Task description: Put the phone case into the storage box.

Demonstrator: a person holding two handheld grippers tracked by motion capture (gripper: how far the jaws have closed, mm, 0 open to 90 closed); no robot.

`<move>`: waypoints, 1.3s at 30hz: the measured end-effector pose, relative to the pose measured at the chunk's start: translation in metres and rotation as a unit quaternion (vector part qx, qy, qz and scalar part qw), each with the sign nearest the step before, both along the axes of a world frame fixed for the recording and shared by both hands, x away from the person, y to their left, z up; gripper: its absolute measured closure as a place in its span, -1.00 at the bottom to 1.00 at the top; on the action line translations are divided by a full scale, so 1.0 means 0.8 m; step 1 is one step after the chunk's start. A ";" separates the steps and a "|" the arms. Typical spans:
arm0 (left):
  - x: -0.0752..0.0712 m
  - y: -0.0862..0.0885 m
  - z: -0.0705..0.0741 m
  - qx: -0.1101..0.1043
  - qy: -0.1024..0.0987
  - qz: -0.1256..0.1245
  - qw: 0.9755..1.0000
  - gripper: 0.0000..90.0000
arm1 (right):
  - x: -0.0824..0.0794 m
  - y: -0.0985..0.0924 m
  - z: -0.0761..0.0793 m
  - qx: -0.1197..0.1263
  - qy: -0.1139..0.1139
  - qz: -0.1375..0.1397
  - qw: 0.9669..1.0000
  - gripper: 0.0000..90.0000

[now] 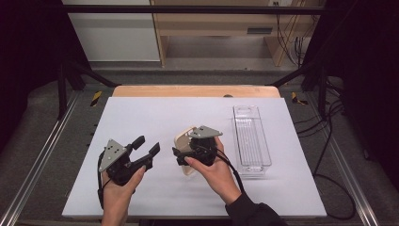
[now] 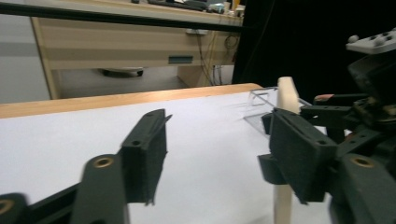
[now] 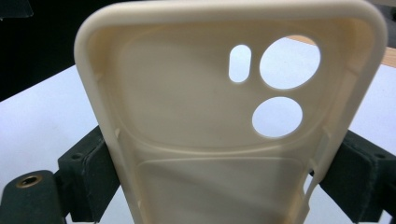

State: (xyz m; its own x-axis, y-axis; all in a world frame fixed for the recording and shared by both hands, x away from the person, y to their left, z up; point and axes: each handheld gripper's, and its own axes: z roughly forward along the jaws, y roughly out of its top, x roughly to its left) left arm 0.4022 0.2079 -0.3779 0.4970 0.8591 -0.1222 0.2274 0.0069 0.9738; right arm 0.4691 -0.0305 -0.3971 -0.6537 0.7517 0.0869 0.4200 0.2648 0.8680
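My right gripper point(image 1: 182, 156) is shut on a cream phone case point(image 1: 184, 137), which it holds on edge over the middle of the white table. In the right gripper view the case point(image 3: 210, 116) shows its hollow inner side with the camera cut-outs at the upper right, and both pads point(image 3: 88, 172) press on its long sides. My left gripper point(image 1: 147, 144) hovers just left of the case, open, with nothing between its fingers. In the left gripper view its jaws point(image 2: 219, 154) stand wide apart, and the case point(image 2: 287, 95) rises edge-on behind the right jaw.
A clear, long plastic bin point(image 1: 251, 136) lies on the right of the white sheet point(image 1: 155, 113), also seen far off as the bin point(image 2: 259, 100) in the left gripper view. A wooden table edge point(image 1: 195, 90) runs along the back. Dark frame posts stand at both sides.
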 end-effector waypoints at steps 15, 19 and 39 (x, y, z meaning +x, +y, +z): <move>0.001 0.048 -0.040 0.039 0.025 0.057 0.997 -0.73 | 0.014 -0.031 0.018 0.029 0.002 -0.033 0.999 -0.76; -0.004 0.063 -0.052 0.044 0.030 0.068 0.996 -0.74 | 0.019 -0.042 0.028 0.039 -0.005 -0.020 0.999 -0.76; -0.011 0.096 -0.080 0.046 0.025 0.097 0.994 -0.77 | 0.037 -0.078 0.072 0.048 -0.042 -0.041 0.997 -0.76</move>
